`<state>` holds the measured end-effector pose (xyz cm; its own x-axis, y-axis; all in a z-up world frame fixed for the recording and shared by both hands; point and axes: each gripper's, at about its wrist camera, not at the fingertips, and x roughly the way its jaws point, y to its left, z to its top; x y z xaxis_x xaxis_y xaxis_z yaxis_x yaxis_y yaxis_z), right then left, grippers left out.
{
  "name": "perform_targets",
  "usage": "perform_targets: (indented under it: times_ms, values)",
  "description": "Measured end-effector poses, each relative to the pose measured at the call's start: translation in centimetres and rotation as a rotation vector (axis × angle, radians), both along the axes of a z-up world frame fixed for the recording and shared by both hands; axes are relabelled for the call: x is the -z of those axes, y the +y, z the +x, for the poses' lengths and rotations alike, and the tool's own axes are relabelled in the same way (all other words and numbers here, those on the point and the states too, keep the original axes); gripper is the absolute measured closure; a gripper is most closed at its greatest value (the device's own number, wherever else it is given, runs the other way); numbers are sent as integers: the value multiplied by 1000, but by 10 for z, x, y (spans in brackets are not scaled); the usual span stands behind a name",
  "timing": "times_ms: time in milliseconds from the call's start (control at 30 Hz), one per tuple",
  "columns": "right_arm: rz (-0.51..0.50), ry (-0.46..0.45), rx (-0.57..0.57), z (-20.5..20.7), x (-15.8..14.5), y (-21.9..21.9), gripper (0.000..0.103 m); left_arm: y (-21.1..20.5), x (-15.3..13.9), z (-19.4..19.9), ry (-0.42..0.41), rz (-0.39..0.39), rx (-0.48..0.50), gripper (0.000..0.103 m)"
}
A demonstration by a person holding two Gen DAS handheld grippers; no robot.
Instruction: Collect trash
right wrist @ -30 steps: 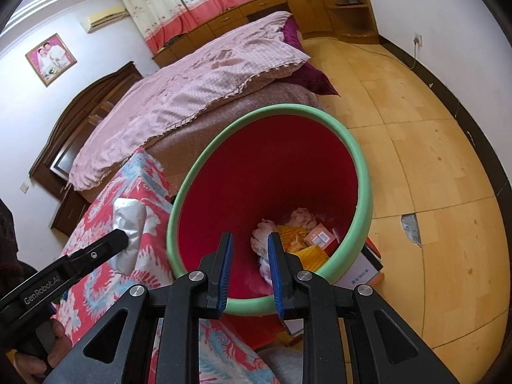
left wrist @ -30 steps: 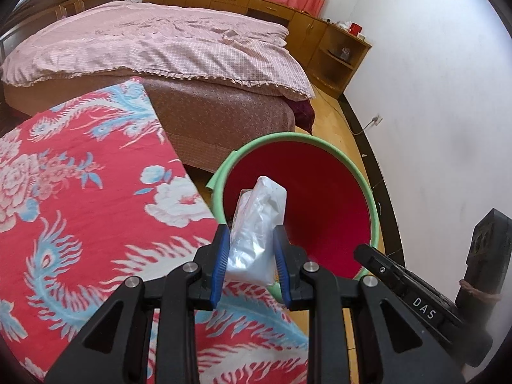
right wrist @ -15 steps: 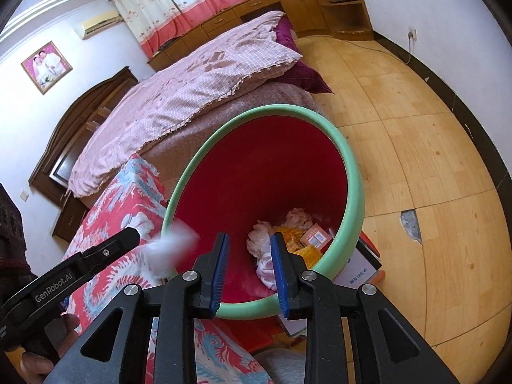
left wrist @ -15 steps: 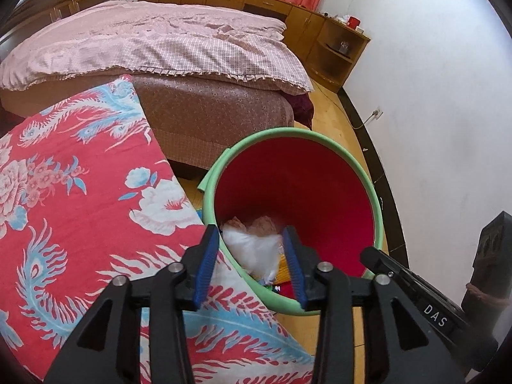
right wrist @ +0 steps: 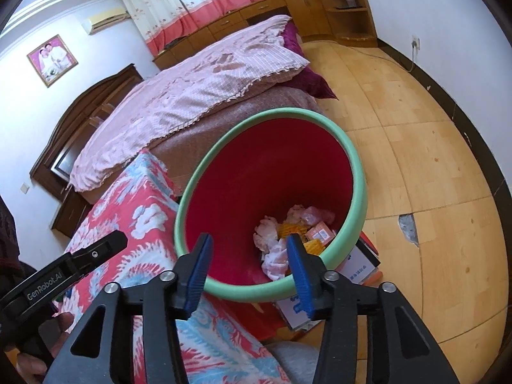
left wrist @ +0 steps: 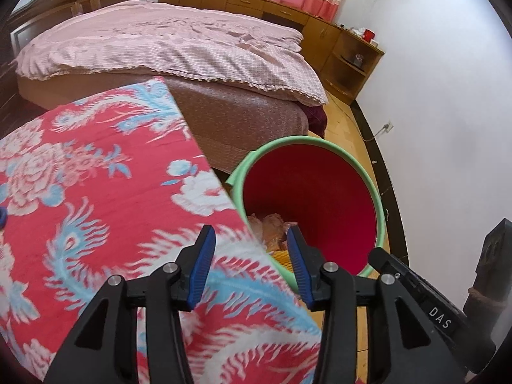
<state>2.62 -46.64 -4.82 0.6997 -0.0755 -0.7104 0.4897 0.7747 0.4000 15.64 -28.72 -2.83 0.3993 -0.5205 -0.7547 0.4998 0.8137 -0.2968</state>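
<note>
A red bin with a green rim [left wrist: 307, 140] stands on the floor beside the table with the red floral cloth [left wrist: 96, 192]. Crumpled pink-white wrappers and orange packets [right wrist: 288, 233] lie at its bottom. My left gripper [left wrist: 251, 256] hovers over the table's edge next to the bin, its jaws opening with nothing between them. My right gripper [right wrist: 249, 268] hangs above the bin's near rim [right wrist: 256, 291], its jaws opening too and holding nothing. One finger of the left gripper [right wrist: 105, 249] shows at the left of the right wrist view.
A bed with a pink cover [left wrist: 160, 48] stands behind the table and bin. Wooden cabinets [left wrist: 320, 28] line the far wall. Boxes [right wrist: 358, 262] lie on the wooden floor under the bin. A white wall [left wrist: 432, 96] is close on the right.
The left gripper let go of the silvery-white bag, which dropped into the bin, then drew back over the table with wider jaws. The right gripper's jaws spread apart.
</note>
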Motion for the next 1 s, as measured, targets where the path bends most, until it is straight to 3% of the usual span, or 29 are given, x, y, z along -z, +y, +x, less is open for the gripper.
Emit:
perform_targets:
  times_ms: [300,400,1000]
  values:
    - [-64,-16,-53,-6,-20,38,46,48,-14,-14,-40,13,-98,51]
    - [-90,-25,-72,-8,-27,53,32,68,-17,-21,-51,14,-131,51]
    - [-190,-111,-183,-33,-53,131,26,156,-43,-62,-156,66,-303,46]
